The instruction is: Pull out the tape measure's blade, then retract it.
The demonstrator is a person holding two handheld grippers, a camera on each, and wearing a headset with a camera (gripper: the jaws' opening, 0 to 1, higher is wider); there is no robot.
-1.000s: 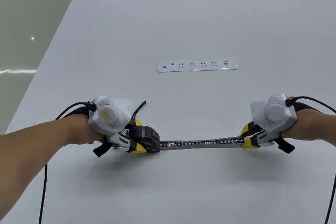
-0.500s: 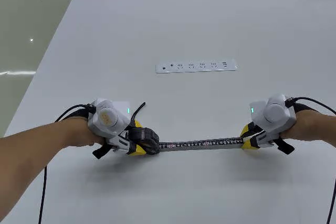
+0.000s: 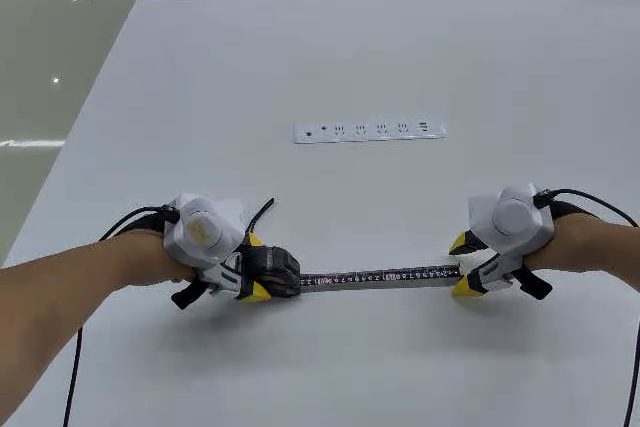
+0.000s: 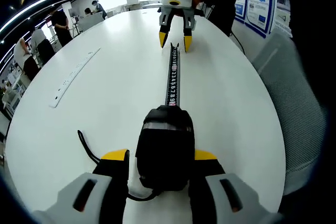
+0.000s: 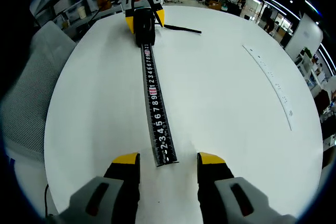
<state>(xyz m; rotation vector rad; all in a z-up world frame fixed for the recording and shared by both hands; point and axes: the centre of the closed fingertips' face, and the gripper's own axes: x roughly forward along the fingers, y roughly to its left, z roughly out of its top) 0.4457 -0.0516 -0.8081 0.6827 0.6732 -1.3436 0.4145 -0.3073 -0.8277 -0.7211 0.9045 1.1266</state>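
The person is holding the case (image 4: 165, 142) of the tape measure in the left gripper (image 3: 257, 266). Its two jaws are clamping the black body from both sides, and the case is sitting on the white surface (image 3: 400, 57) at the person's left, near the front edge. The blade (image 3: 380, 276) is lying pulled out, flat on the surface, with the printed face looking up. The right gripper (image 5: 168, 160) is standing open: its jaws are apart and are holding nothing, and the free end of the blade is lying between the yellow tips without touching them, as far as I can see in the right gripper view. So I am judging that the pulling is done and the retracting is the step in hand. To do it well, the left gripper should be keeping the case firm and low on the surface. The right gripper should be keeping out of the line of the blade, or guiding the end back slowly, so that the blade is not whipping or twisting on its way in. Whether a lock is holding the blade out I cannot tell. The long axis of the blade is running from left to right in front of the person, nearly parallel to the power strip (image 3: 368, 131), which is lying well apart, farther up the surface. The mouth of the case is pointing toward the right gripper, and the lowest numbers are at that free end.
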